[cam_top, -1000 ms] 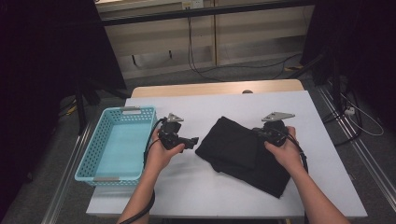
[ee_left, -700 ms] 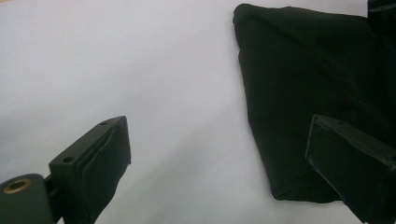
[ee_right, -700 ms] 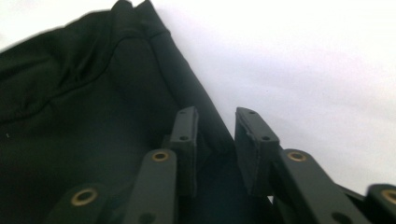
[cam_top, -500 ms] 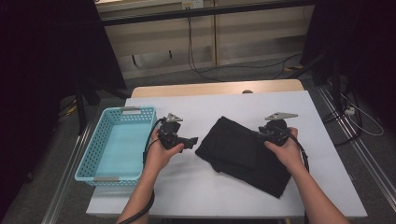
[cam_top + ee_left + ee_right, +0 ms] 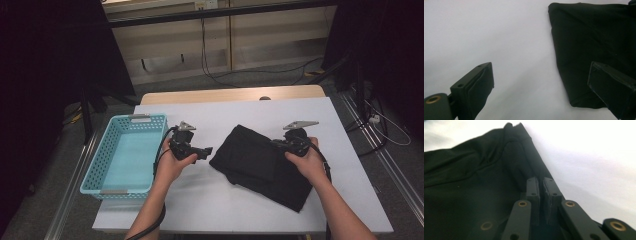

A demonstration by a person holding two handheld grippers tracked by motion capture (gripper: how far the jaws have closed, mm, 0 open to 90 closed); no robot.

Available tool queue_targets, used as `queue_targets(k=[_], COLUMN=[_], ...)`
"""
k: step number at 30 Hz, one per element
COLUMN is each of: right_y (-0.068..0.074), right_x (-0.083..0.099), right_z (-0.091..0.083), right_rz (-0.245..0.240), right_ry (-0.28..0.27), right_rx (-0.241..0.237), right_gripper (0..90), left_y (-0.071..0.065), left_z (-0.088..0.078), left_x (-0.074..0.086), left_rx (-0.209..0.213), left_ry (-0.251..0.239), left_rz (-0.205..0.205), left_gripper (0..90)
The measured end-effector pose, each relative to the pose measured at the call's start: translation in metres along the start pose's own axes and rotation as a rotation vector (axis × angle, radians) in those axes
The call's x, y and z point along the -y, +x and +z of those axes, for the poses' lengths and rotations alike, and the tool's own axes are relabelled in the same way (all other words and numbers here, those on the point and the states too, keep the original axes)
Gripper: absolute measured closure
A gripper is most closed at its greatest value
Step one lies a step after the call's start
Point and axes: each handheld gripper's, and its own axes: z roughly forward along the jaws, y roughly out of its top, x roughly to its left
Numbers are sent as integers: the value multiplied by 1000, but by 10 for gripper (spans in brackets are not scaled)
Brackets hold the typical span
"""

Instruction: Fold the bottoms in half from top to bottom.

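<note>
We find no text, label, brand, number or sign that can be read in any view. Nothing near either claw bears lettering that we can make out.

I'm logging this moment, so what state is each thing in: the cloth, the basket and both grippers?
black cloth: folded, flat on the table, its right edge pinched.
basket: upright, empty, left of the cloth.
left gripper: jaws open, nothing between them, just short of the cloth.
right gripper: jaws just closed on the cloth's edge.

White table (image 5: pixel 240 200) carries black cloth (image 5: pixel 255 160) and turquoise basket (image 5: pixel 95 172).
</note>
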Motion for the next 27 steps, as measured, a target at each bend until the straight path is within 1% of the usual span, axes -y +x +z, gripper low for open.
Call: queue_targets(k=[2, 3, 5, 7, 11, 16, 19, 22, 23, 24, 27], right_y=[1, 1, 1, 1, 0, -5, -6, -6, -6, -6, -7], right_x=[0, 0, 0, -1, -1, 3, 6, 9, 10, 11, 14], right_z=[-5, -7, -11, -15, -21, -31, -36, -40, -41, -42, -45], right_rz=[4, -6, 0, 2, 4, 25, 27, 23, 20, 15, 20], right_ry=[6, 5, -6, -18, -19, -45, -48, -44, -41, -39, -37], right_rx=[-8, -2, -5, -4, 0, -13, -12, -7, -4, 1, 2], right_gripper=[834, 835, 835, 836, 836, 836, 837, 836, 836, 837, 836], left_y=[0, -1, -1, -1, -2, -3, -3, -4, -4, -4, -6], left_z=[-1, -2, -2, -3, -3, -2, -3, -3, -4, -4, -4], left_x=[-1, -1, -1, -2, -2, -1, -2, -2, -3, -3, -3], left_rx=[2, 3, 0, 4, 3, 4, 6, 3, 7, 3, 9], left_ry=[-7, -11, -18, -13, -15, -15, -13, -21, -18, -17, -18], left_rz=[0, -1, 0, 4, 6, 7, 10, 10, 13, 21, 14], left_gripper=[66, 66, 66, 66, 66, 66, 66, 66, 66, 66, 66])
